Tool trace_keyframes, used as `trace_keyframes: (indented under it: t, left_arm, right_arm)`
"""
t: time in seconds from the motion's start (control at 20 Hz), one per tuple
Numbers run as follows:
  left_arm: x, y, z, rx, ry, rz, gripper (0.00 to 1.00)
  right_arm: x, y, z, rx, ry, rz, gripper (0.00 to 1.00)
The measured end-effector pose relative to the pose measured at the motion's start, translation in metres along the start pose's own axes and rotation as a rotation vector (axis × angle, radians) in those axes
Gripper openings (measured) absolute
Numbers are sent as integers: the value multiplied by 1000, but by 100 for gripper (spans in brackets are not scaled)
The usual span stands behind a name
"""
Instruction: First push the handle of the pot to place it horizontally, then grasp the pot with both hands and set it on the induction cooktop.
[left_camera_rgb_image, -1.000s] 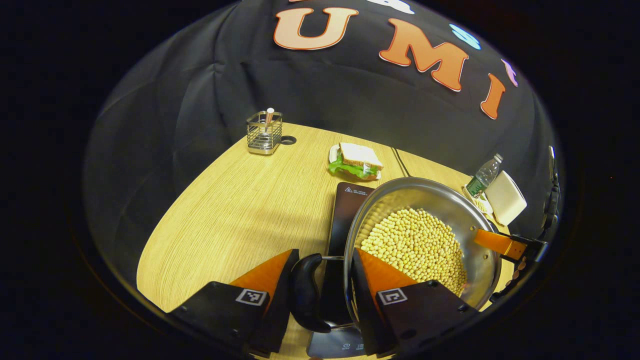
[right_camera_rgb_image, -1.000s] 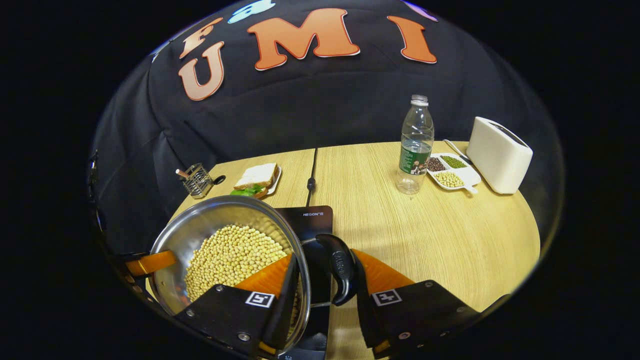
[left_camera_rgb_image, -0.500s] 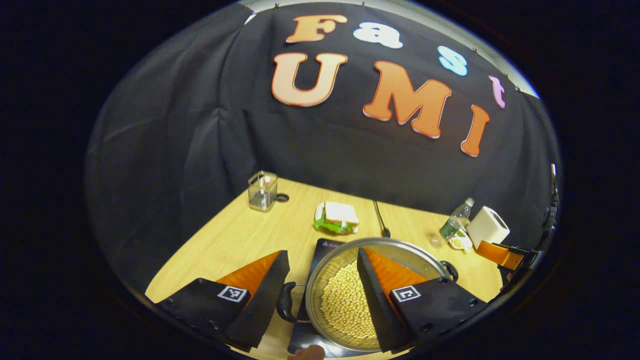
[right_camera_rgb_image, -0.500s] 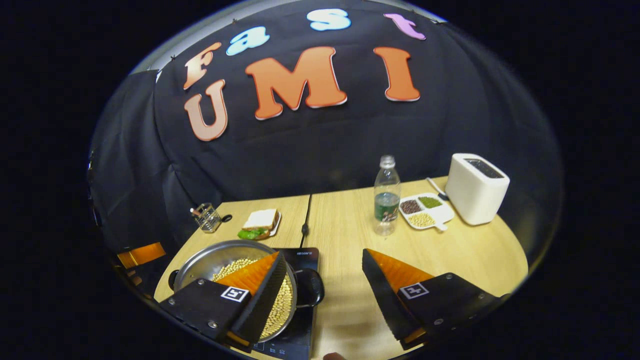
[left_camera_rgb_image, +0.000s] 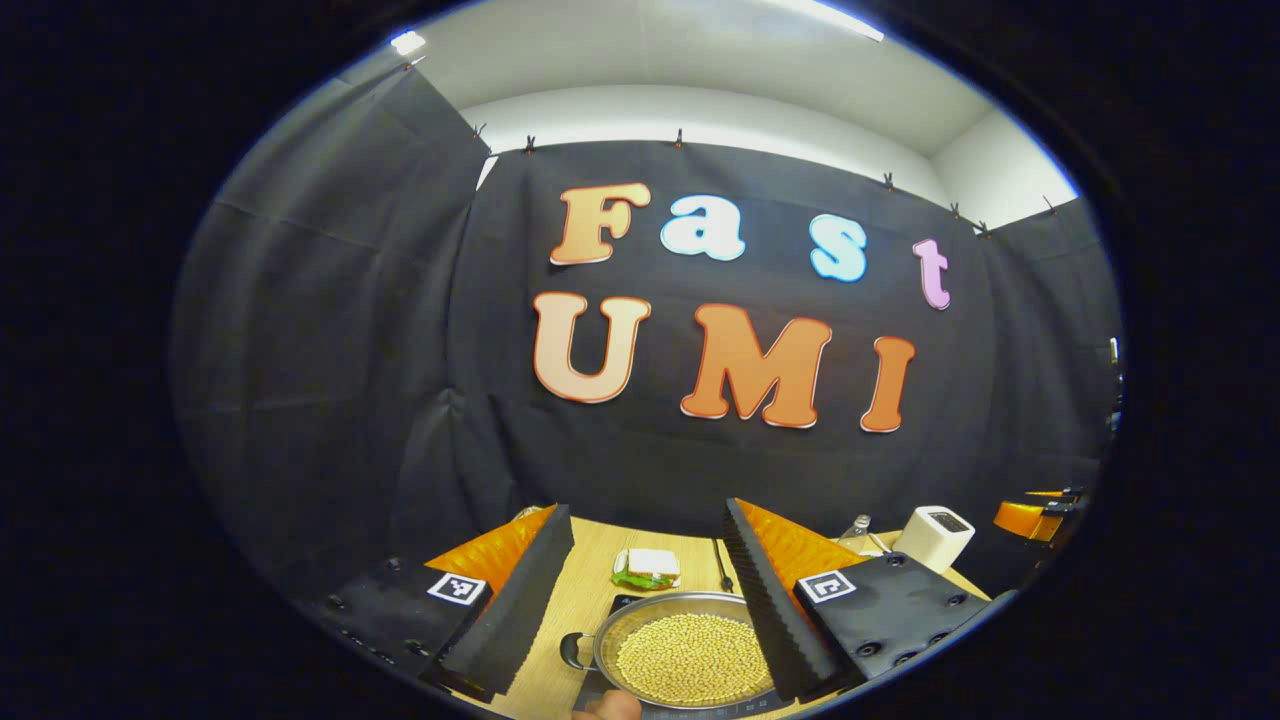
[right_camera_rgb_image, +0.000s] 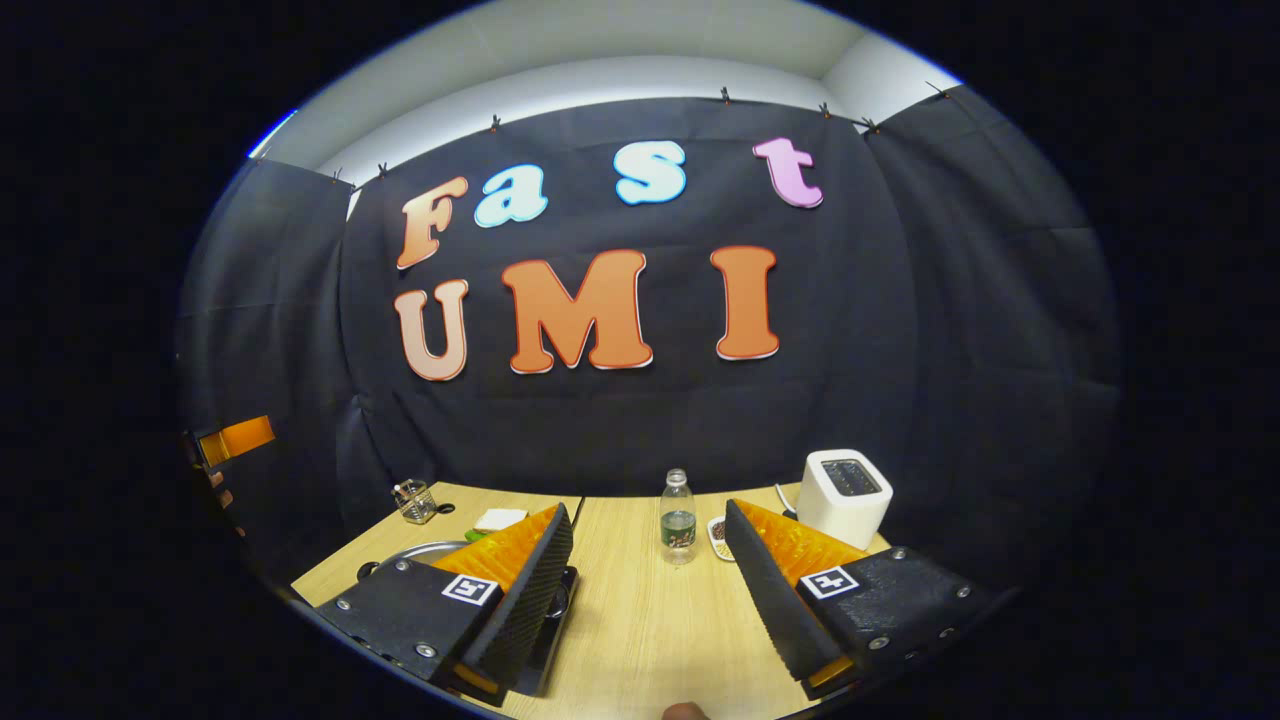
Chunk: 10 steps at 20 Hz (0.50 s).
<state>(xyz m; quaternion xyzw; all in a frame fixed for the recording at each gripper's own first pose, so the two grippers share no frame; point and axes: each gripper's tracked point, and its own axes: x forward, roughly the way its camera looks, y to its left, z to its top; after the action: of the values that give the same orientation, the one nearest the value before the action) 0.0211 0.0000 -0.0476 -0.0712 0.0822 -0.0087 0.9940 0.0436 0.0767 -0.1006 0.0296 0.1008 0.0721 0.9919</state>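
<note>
The steel pot (left_camera_rgb_image: 690, 655), full of pale soybeans, sits on the black induction cooktop (left_camera_rgb_image: 622, 604). Its black left handle (left_camera_rgb_image: 571, 650) sticks out sideways. My left gripper (left_camera_rgb_image: 648, 512) hangs open high above and behind the pot, with nothing between its fingers (left_camera_rgb_image: 520, 590). In the right gripper view the pot's rim (right_camera_rgb_image: 420, 551) peeks out behind the left finger, beside the cooktop (right_camera_rgb_image: 558, 605). My right gripper (right_camera_rgb_image: 648, 510) is open too, over bare table. Each gripper shows at the other view's edge: the right gripper (left_camera_rgb_image: 1035, 510) and the left gripper (right_camera_rgb_image: 235, 440).
On the wooden table (right_camera_rgb_image: 650, 620) stand a water bottle (right_camera_rgb_image: 678, 520), a white toaster (right_camera_rgb_image: 845, 492), a small dish of beans (right_camera_rgb_image: 717, 536), a sandwich on a plate (left_camera_rgb_image: 645, 568) and a wire utensil holder (right_camera_rgb_image: 412, 500). A black cable (left_camera_rgb_image: 722, 566) runs back from the cooktop.
Both grippers opened off the pot's handles and rose up and back. The pot stays on the cooktop and now looks small and far below.
</note>
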Motion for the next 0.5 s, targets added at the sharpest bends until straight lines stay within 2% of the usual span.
trace_keyframes:
  t: [0.15, 0.25, 0.4, 0.5]
  left_arm:
    - [-31, -20, 35, -14, -38, -63, 98]
    - [-44, -22, 52, -12, -66, -76, 96]
    - [-52, -14, 71, 2, -119, -37, 97]
    - [-58, -14, 75, 9, -129, -30, 98]
  right_arm:
    - [-42, -35, 25, -45, -65, -41, 94]
    - [-62, -53, 45, -58, -110, -76, 95]
    - [-84, -83, 66, -66, -167, -141, 94]
    - [-97, -89, 67, -36, -172, -138, 94]
